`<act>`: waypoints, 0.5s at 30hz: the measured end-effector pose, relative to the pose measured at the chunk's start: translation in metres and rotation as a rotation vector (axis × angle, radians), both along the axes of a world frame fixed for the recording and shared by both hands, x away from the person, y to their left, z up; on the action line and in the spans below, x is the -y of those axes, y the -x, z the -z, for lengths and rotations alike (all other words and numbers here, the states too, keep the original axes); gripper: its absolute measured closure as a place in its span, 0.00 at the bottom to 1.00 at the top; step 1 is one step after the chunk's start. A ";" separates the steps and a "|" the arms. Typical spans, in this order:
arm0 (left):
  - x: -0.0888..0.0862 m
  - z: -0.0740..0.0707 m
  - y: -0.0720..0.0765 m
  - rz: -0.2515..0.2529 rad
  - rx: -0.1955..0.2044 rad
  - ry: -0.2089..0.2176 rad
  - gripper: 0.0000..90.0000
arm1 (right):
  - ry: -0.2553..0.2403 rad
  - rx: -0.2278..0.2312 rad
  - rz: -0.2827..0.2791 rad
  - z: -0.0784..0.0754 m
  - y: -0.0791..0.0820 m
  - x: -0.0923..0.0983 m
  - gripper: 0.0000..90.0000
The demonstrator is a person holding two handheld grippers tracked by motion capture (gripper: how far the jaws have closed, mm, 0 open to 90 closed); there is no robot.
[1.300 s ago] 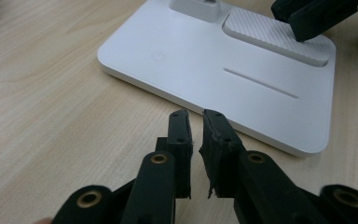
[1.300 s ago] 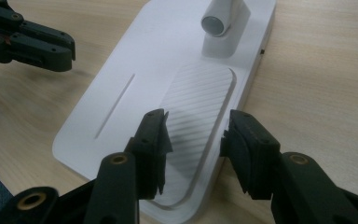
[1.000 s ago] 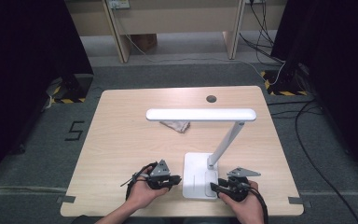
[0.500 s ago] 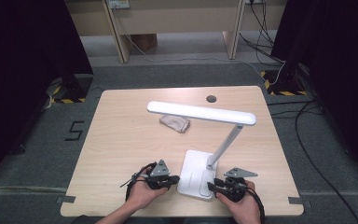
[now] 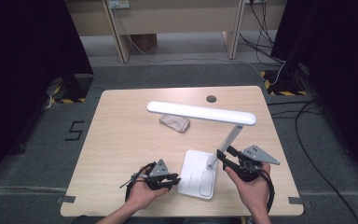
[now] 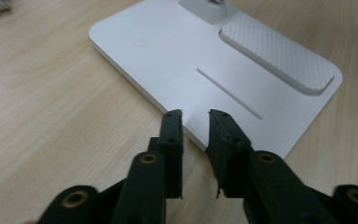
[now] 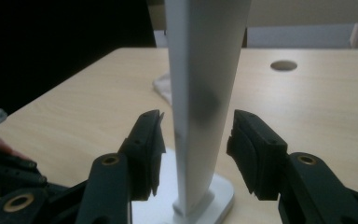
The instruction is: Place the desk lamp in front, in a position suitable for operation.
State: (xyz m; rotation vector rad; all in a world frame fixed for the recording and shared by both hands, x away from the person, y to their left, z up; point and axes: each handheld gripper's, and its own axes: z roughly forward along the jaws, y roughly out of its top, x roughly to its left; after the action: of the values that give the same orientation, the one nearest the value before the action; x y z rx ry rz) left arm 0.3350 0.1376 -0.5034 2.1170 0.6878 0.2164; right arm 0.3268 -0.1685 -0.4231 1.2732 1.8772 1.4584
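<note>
Right, biggest first: wooden table (image 5: pixel 121 140) sits mid-frame in the high view, grey floor around it, with a "5" marking (image 5: pixel 74 130) on the floor at left of the table — the one bit of readable writing. Cable hole (image 5: pixel 211 98) near the table's top edge. Cables (image 5: pixel 317 140) run across the floor at right.

White desk lamp (image 5: pixel 200 113): head bar spans centre of frame, stem (image 5: pixel 228 142) slants down to the flat base (image 5: pixel 196 175) at lower centre. Small beige cloth (image 5: pixel 175 123) lies under the head's left end, well apart from both grippers.

Left gripper (image 5: pixel 168 179), lower centre-left, sits just beside the base's left edge. In the left gripper view its jaws have just been opening: narrow gap, nothing gripped, tips (image 6: pixel 193 116) hovering at the base's near edge, the slot and textured pad of the base (image 6: pixel 168 56) beyond.

Right gripper (image 5: pixel 223 156), lower right, points at the stem's lower part. Right gripper view: the stem (image 7: pixel 205 93) stands between the jaws, which have just been opening; clear gaps both sides, pads not pressing. Cloth (image 7: pixel 163 86) and cable hole (image 7: pixel 283 65) show behind; the other hand (image 7: pixel 0 149) at lower left edge.
</note>
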 end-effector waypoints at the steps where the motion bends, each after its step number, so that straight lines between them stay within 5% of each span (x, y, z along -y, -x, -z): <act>1: 0.001 0.000 0.000 0.003 0.000 0.005 0.73 | 0.003 0.022 0.011 -0.004 -0.003 -0.001 0.57; 8: 0.006 0.006 0.000 0.008 -0.018 -0.004 0.56 | 0.036 0.070 0.047 -0.012 -0.017 -0.013 0.61; 15: 0.006 0.006 -0.002 0.009 -0.015 -0.009 0.55 | 0.049 0.124 0.022 -0.017 -0.027 -0.011 0.64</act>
State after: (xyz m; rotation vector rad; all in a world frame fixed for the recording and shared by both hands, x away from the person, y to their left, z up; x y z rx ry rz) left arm 0.3370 0.1319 -0.5094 2.1313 0.6871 0.1997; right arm 0.3541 -0.1573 -0.4061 1.1497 1.8012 1.4367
